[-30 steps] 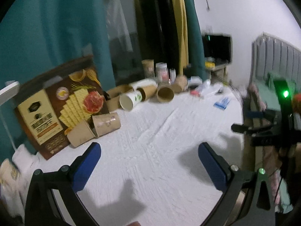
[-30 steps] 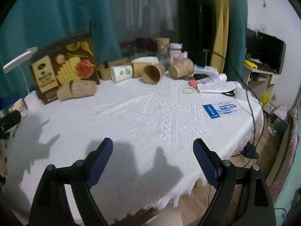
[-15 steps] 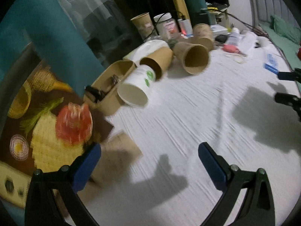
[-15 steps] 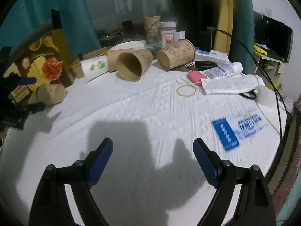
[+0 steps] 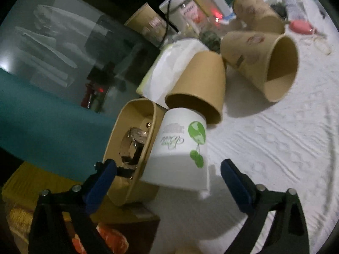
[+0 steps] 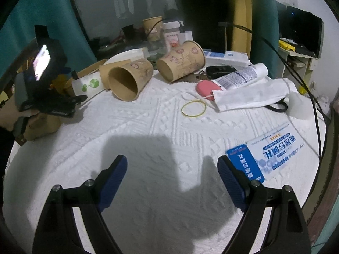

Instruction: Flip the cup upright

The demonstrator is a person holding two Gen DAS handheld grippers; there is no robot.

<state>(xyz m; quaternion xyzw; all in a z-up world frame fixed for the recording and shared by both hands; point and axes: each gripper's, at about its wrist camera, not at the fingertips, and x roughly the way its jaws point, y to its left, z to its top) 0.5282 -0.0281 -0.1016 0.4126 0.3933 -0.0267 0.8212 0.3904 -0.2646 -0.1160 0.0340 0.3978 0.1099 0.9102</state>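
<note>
A white paper cup with a green print (image 5: 180, 150) lies on its side on the white tablecloth, its mouth toward me. My left gripper (image 5: 168, 170) is open, its blue fingers on either side of the cup's mouth end, not touching. The cup also shows in the right wrist view (image 6: 89, 85), with the left gripper's body (image 6: 42, 84) beside it. My right gripper (image 6: 172, 172) is open and empty above the cloth near the table's front.
Brown paper cups lie on their sides: one (image 5: 201, 89) against the white cup, another (image 5: 264, 63) to its right. A brown oval box (image 5: 131, 148) touches the cup's left. A rubber band (image 6: 193, 108), tubes, a pink case and a blue leaflet (image 6: 273, 155) lie at right.
My left gripper has moved in close to the white cup and tilted, so the cup now sits between its fingers. My right gripper has edged forward over the cloth.
</note>
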